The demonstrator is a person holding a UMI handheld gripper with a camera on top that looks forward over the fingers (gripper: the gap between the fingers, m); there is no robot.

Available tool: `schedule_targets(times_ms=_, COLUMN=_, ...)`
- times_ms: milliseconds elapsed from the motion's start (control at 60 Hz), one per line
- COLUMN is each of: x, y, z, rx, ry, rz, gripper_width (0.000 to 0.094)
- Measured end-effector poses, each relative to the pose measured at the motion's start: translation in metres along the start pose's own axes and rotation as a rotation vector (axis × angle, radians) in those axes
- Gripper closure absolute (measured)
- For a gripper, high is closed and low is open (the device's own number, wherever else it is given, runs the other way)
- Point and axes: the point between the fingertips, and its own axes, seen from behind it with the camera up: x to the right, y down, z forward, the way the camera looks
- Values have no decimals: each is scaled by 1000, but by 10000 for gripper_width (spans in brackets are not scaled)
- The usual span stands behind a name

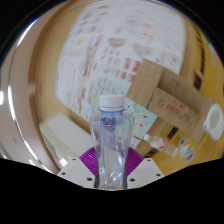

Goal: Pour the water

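Note:
A clear plastic water bottle (pixel 110 140) with a white cap (pixel 111 103) stands upright between my two fingers. The purple pads (pixel 90 159) press on its sides low on the body. My gripper (pixel 110 165) is shut on the bottle and holds it up in the air, with the room behind it. The bottle's base is hidden below the fingers.
Cardboard boxes (pixel 165 95) stand beyond the bottle to the right. A wall covered with printed sheets (pixel 110 45) fills the background. A pale table surface (pixel 60 130) lies to the left, and a white round object (pixel 212 122) sits far right.

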Motion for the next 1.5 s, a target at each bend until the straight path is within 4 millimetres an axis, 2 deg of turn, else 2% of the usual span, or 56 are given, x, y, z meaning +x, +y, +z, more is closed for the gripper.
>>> schedule_targets(times_ms=100, x=29, y=-57, z=15, rx=76, ry=-108, rz=383, gripper_width=631)
schedule_targets(times_ms=200, x=77, y=-84, z=21, rx=159, ry=-134, rz=694, gripper_width=631)
schedule_targets(times_ms=267, x=113, y=-87, z=24, rx=191, ry=-123, rz=844, gripper_width=631)
schedule_targets(times_ms=367, x=159, y=-76, z=22, rx=228, ry=-87, rz=1027, gripper_width=630)
schedule_targets(times_ms=450, x=187, y=-72, z=14, rx=276, ry=-66, rz=1120, gripper_width=633)
schedule_targets(times_ms=550, x=196, y=-69, z=10, rx=275, ry=-65, rz=1133, gripper_width=634)
schedule_targets(times_ms=567, x=194, y=-68, z=5, rx=274, ry=-60, rz=1133, gripper_width=633)
schedule_targets(times_ms=650, x=194, y=-74, z=8, rx=264, ry=-67, rz=1137, gripper_width=631)
schedule_targets(times_ms=717, x=186, y=-82, z=5, rx=257, ry=-71, rz=1119, gripper_width=633)
schedule_targets(times_ms=800, x=166, y=-99, z=9, rx=216, ry=-63, rz=978, gripper_width=632)
schedule_targets(times_ms=833, x=154, y=-105, z=5, rx=194, ry=-59, rz=878, gripper_width=632)
schedule_targets(times_ms=883, x=140, y=-123, z=10, rx=169, ry=-18, rz=684, gripper_width=630)
schedule_targets(times_ms=983, x=113, y=-175, z=8, rx=156, ry=30, rz=271, gripper_width=631)
schedule_targets(times_ms=1000, x=110, y=-182, z=1, rx=160, ry=30, rz=207, gripper_width=630)
schedule_targets(times_ms=1067, x=98, y=-219, z=-6, rx=183, ry=93, rz=-77, gripper_width=630)
schedule_targets(times_ms=1133, x=98, y=-255, z=-23, rx=200, ry=163, rz=-346, gripper_width=630)
schedule_targets(times_ms=1200, x=100, y=-282, z=-36, rx=201, ry=243, rz=-580, gripper_width=631)
schedule_targets(times_ms=1250, x=118, y=-298, z=-50, rx=190, ry=299, rz=-726, gripper_width=631)
schedule_targets(times_ms=1283, x=123, y=-302, z=-55, rx=171, ry=346, rz=-803, gripper_width=631)
schedule_targets(times_ms=1333, x=144, y=-304, z=-64, rx=133, ry=410, rz=-895, gripper_width=631)
schedule_targets(times_ms=1367, x=163, y=-303, z=-70, rx=99, ry=454, rz=-945, gripper_width=631)
schedule_targets(times_ms=1383, x=182, y=-302, z=-75, rx=89, ry=462, rz=-974, gripper_width=631)
schedule_targets(times_ms=1400, x=189, y=-304, z=-76, rx=72, ry=490, rz=-991, gripper_width=632)
schedule_targets(times_ms=1500, x=258, y=-288, z=-94, rx=-51, ry=614, rz=-1060, gripper_width=632)
